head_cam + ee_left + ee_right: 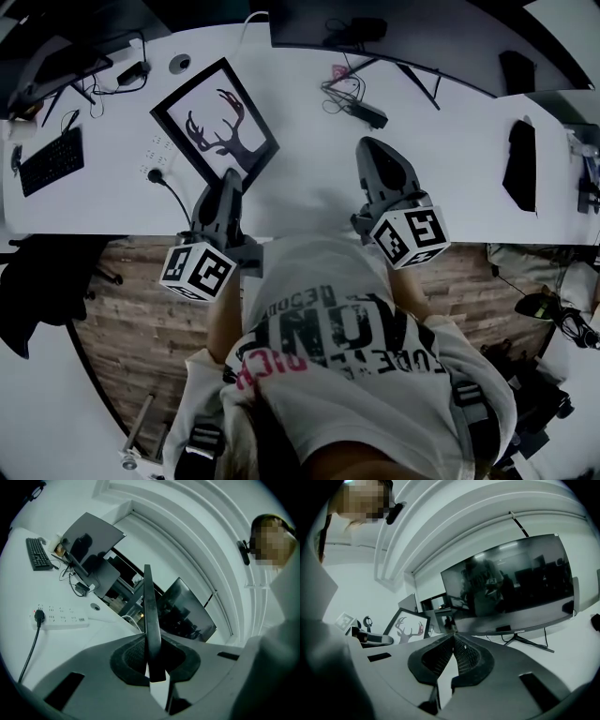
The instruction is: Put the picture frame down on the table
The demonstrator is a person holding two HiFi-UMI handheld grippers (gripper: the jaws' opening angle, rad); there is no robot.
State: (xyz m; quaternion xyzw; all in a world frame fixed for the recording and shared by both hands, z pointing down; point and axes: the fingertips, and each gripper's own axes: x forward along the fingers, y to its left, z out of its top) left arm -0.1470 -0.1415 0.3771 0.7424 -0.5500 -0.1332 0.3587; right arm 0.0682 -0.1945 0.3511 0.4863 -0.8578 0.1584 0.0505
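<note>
Person's shirt (337, 328) fills the lower frame. Left gripper (231, 183) is clamped on the near corner of the picture frame (214, 120). The frame extends toward upper left over the table (450, 159); contact unclear. Right gripper (377, 150) is closed on nothing, at centre right, well apart from the frame.

We can read only a little. On the person's shirt (349, 345) bold dark block letters run upside down in the head view. We make out "CODE" in one line and red letters that look like "RICH"; the rest stays unclear. The monitor (511, 585) bears a small pale brand mark on its lower edge, too small for us to spell. The power strip (61, 619) carries a striped label we cannot read. The cube (197, 272) on the left gripper (228, 183) and the cube (411, 236) on the right gripper (373, 148) show black-and-white square markers.
</note>
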